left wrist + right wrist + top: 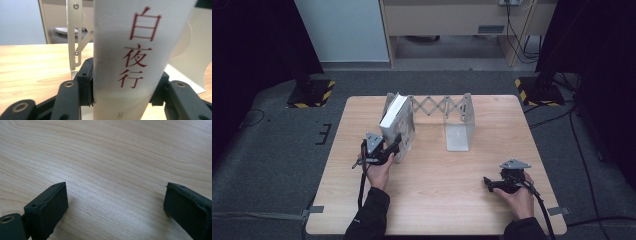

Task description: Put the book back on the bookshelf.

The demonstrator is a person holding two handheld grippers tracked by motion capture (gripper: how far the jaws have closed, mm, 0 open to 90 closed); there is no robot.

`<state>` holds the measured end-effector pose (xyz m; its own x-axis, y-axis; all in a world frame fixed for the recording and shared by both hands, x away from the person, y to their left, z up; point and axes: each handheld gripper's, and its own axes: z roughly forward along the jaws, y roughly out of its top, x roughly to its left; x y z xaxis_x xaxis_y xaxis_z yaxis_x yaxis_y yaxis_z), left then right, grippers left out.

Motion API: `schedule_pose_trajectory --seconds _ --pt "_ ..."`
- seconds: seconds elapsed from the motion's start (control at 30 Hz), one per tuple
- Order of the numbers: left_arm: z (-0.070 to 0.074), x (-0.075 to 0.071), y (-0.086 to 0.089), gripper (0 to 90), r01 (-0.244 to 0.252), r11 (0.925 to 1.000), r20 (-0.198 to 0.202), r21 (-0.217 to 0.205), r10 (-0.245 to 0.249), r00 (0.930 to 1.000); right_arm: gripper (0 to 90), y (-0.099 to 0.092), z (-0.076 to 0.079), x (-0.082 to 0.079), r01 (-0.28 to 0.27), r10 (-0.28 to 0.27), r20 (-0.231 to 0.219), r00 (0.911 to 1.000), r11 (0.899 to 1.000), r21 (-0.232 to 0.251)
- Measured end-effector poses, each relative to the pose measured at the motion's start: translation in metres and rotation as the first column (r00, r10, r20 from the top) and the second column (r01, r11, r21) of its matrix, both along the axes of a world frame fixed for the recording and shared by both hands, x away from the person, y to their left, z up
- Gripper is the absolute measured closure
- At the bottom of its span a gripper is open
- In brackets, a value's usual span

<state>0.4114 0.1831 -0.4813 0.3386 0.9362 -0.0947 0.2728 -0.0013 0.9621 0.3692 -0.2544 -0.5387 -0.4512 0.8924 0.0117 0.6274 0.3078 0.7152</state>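
Observation:
A white book with red characters on its spine stands upright, tilted, at the left end plate of an extendable metal book rack. My left gripper is shut on the book's lower spine, with a black pad pressed against each side. The rack's scissor links show just behind the book in the left gripper view. My right gripper rests low over the bare wood at the front right, held by a hand. Its jaws stand wide apart with nothing between them.
The rack's right end plate stands empty at the table's middle. The wooden table has bare room in front of the rack and between the hands. Cables trail from both grippers toward the front edge. Grey floor surrounds the table.

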Motion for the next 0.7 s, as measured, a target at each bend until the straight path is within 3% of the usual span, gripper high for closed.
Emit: schedule_pose_trajectory --seconds 0.1,0.4,0.7 --pt "0.0 -0.002 -0.004 51.6 -0.027 0.9993 0.013 0.027 0.027 0.9996 5.9 0.0 0.0 0.0 0.0 0.0 0.0 1.0 1.0 -0.001" --pt "0.004 0.009 0.005 52.3 -0.043 0.999 -0.003 0.006 0.043 0.999 5.8 0.0 0.0 0.001 -0.008 0.008 0.0 1.0 1.0 -0.005" --pt "0.002 0.023 -0.013 52.1 -0.063 0.997 0.022 0.044 0.062 0.9978 5.7 0.0 0.0 0.001 -0.004 0.004 0.001 1.0 1.0 -0.004"
